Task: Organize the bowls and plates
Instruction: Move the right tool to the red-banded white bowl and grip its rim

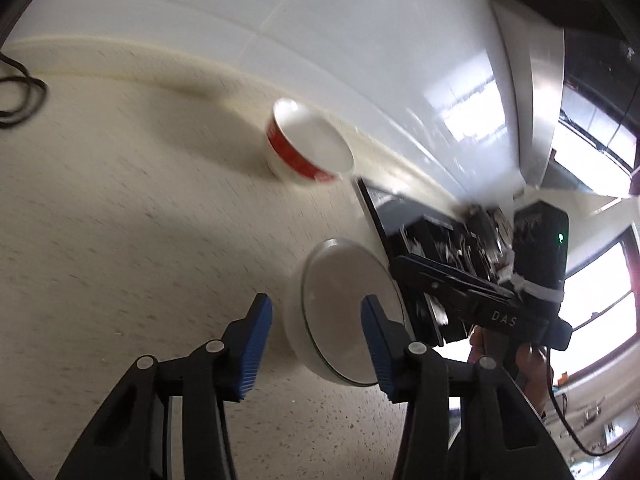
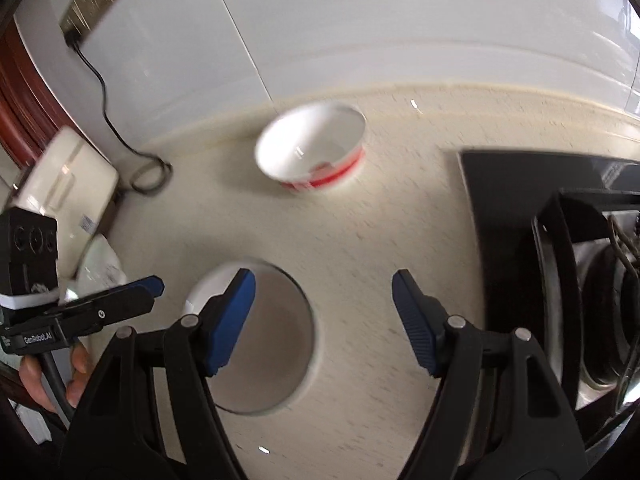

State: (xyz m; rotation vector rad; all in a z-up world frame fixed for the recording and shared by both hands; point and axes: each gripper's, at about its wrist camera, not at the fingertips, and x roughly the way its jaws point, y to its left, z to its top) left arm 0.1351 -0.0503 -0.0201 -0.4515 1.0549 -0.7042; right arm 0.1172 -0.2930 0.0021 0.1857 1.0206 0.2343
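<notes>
A plain white bowl (image 1: 344, 312) (image 2: 264, 340) stands on the cream speckled counter (image 1: 120, 240) (image 2: 380, 240). A white bowl with a red band (image 1: 308, 148) (image 2: 316, 152) stands farther back near the wall. My left gripper (image 1: 316, 316) is open and empty, its right finger (image 1: 378, 340) in front of the plain bowl's rim. My right gripper (image 2: 324, 320) is open and empty above the counter, its left finger (image 2: 230, 320) over the plain bowl. Each gripper shows in the other's view: the right one (image 1: 460, 280), the left one (image 2: 120, 292).
A black gas hob (image 2: 560, 260) (image 1: 420, 232) lies to the right of the bowls. A white appliance (image 2: 64, 176) with a black cable (image 2: 112, 120) (image 1: 20, 96) stands at the left by the white tiled wall (image 2: 360, 20). A white plate-like item (image 2: 100, 268) lies beside it.
</notes>
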